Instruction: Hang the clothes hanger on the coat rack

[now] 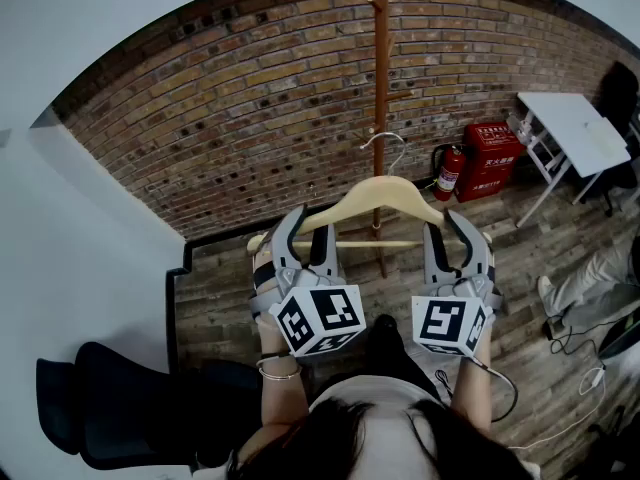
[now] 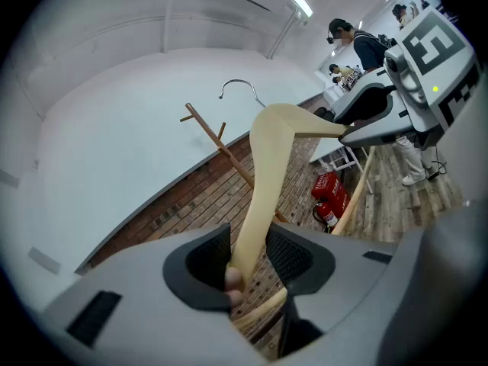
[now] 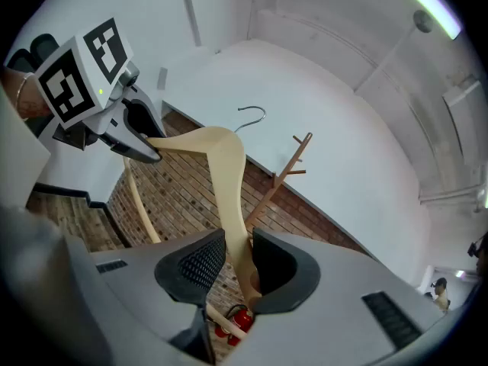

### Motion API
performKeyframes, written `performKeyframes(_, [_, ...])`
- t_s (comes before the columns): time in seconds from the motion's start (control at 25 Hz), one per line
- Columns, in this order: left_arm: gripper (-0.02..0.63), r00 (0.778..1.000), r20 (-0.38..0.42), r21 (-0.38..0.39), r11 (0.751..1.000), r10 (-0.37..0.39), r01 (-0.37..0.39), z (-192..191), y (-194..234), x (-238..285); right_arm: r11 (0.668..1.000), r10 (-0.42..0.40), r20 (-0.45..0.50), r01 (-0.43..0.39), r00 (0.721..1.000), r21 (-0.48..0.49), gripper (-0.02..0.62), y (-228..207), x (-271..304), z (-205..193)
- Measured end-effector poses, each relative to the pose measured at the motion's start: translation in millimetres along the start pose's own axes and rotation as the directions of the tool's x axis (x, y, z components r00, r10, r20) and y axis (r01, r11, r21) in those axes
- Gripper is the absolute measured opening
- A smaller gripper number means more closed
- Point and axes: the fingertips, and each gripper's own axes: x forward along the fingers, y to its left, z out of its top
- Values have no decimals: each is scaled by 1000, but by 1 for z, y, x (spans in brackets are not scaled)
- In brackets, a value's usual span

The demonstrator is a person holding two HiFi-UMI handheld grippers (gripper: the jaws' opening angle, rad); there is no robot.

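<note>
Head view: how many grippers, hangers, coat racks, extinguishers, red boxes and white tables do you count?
Grippers: 2 (left gripper, right gripper)
Hanger: 1
Coat rack: 1
Extinguisher: 1
Red box: 1
White table: 1
Total: 7

Pale wooden hanger [image 1: 385, 196] level, hook up, apparently unhung; coat rack [image 1: 380, 68] behind.
</note>
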Motion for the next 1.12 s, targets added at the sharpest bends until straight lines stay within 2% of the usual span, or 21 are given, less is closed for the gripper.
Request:
performKeyframes(0.24, [146,1000,-10,-37,999,0,0,9,2,15,1000,13,10,-13,1000,7,127,-3,16,-7])
performKeyframes(0.64, [146,1000,-8,-33,999,-8,8,11,11,58,1000,-17,8,17,1000,4,127,-17,57,-11])
performKeyframes(1.12, [146,1000,-13,-34,999,-11,10,19,23,123,1000,8,13,-8,1000,12,127,-33,122,-15])
